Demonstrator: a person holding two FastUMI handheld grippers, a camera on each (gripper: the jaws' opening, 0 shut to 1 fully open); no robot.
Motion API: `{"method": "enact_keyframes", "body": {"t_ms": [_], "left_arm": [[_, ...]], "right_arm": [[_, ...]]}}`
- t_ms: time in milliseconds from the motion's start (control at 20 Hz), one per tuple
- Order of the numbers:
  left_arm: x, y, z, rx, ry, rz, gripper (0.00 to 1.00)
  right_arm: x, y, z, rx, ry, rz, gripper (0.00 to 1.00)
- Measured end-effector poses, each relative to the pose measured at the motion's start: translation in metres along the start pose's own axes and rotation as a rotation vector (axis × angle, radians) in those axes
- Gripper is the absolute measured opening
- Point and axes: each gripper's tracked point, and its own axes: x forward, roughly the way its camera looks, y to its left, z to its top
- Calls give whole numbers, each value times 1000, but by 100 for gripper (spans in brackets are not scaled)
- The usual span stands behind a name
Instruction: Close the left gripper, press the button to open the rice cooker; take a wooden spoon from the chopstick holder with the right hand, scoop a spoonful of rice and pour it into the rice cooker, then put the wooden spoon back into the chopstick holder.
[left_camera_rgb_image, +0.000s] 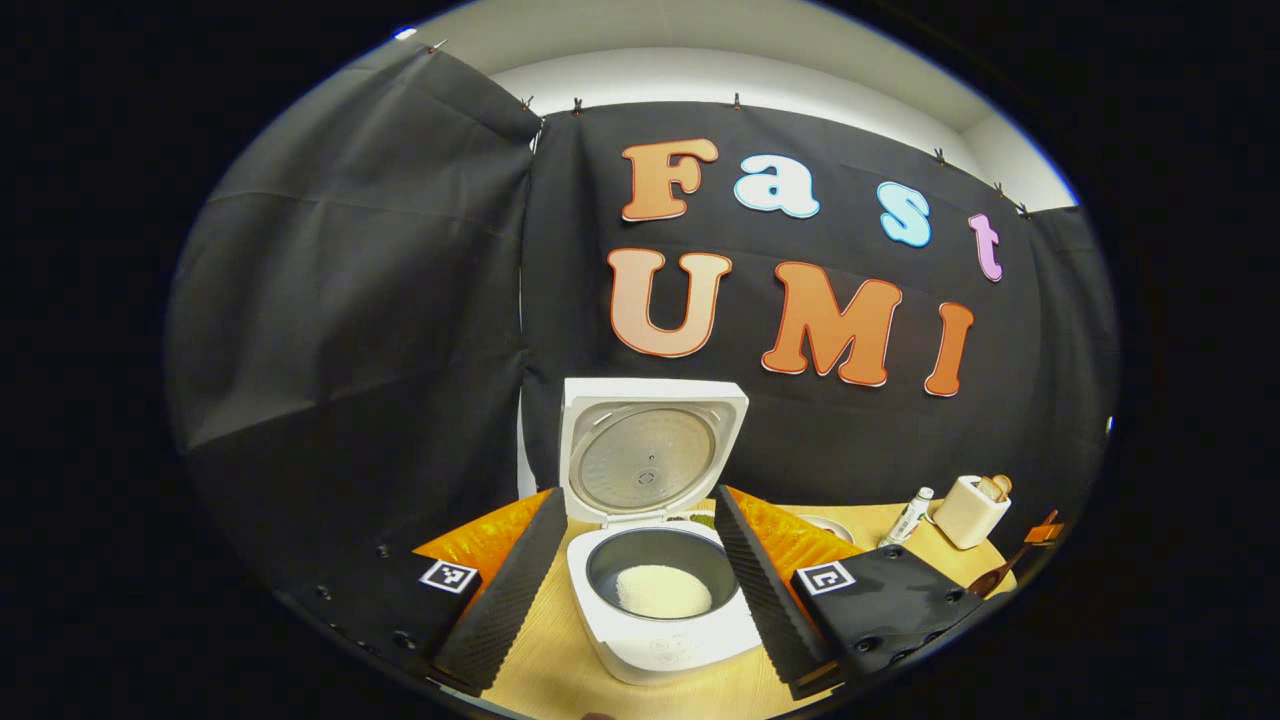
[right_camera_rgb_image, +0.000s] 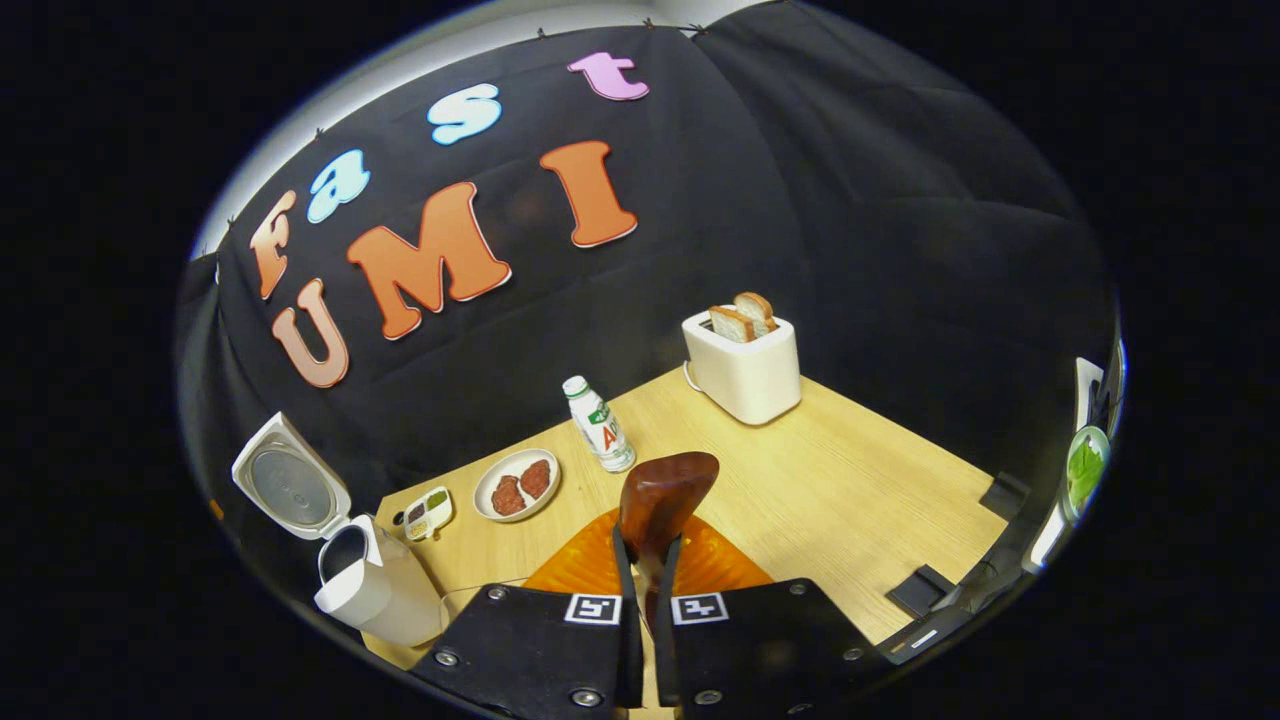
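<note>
The wooden desk carries everything, backed by the black cloth wall; at its left end, as the right gripper view frames it, stands the white rice cooker with its lid swung upright and open; in the left gripper view the dark inner pot holds a pale mound of rice; the left gripper hangs before the cooker with its fingers spread wide to either side of the pot, holding nothing.

Near the far right corner of the desk sits a white toaster with two slices of bread standing in its slots; a small white bottle with a green label stands nearer the middle; just left of it lies a white plate with two brownish patties, and beside that a small divided dish close to the cooker.

The right gripper has its fingers drawn narrow around the handle of the wooden spoon; the spoon's dark bowl rises above the fingertips, over the desk and in front of the bottle; whether the bowl carries any rice cannot be told.
</note>
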Motion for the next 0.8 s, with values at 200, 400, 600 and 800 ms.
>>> {"method": "enact_keyframes", "body": {"t_ms": [200, 400, 600, 800], "left_arm": [[1, 11, 1, -11, 1, -16, 100], [1, 22, 7, -16, -13, -19, 100], [2, 30, 6, 3, 3, -18, 100], [2, 38, 7, 37, 3, -10, 100]], "right_arm": [[-11, 53, 1, -1, -20, 96, 4], [0, 91, -30, -95, 5, 136, 4], [17, 106, -72, -190, 55, 132, 4], [32, 103, -96, -307, 47, 87, 4]]}}
